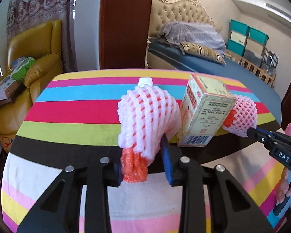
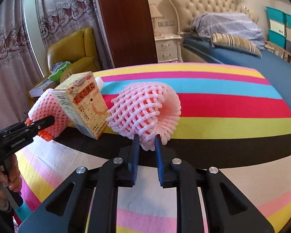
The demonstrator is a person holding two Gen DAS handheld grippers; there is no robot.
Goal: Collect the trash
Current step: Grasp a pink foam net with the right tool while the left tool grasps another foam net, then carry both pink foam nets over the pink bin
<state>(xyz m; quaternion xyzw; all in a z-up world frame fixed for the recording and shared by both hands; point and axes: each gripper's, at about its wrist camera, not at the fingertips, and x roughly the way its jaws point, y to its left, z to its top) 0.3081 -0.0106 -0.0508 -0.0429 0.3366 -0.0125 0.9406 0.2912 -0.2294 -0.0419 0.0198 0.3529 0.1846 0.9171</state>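
Note:
On the striped tablecloth (image 1: 77, 112) lie two pink-white foam fruit nets with orange cores. The pads of my left gripper (image 1: 142, 163) are shut on the near end of one net (image 1: 147, 116), and its orange core sticks out between the fingers. Just right of that net a yellow printed carton (image 1: 203, 112) stands tilted. Beyond the carton, my right gripper (image 1: 251, 133) pinches the second net (image 1: 242, 112). In the right wrist view the right gripper (image 2: 147, 141) is shut on the lower edge of that net (image 2: 145, 108). There the carton (image 2: 85, 101) and the left gripper (image 2: 46, 122) are at left.
A small white object (image 1: 144, 81) sits on the table behind the first net. A yellow armchair (image 1: 38, 44) with books and bags stands at left, a dark wooden post (image 1: 126, 23) behind the table, and a bed (image 2: 242, 62) at right. A hand (image 2: 2, 178) holds the left gripper's handle.

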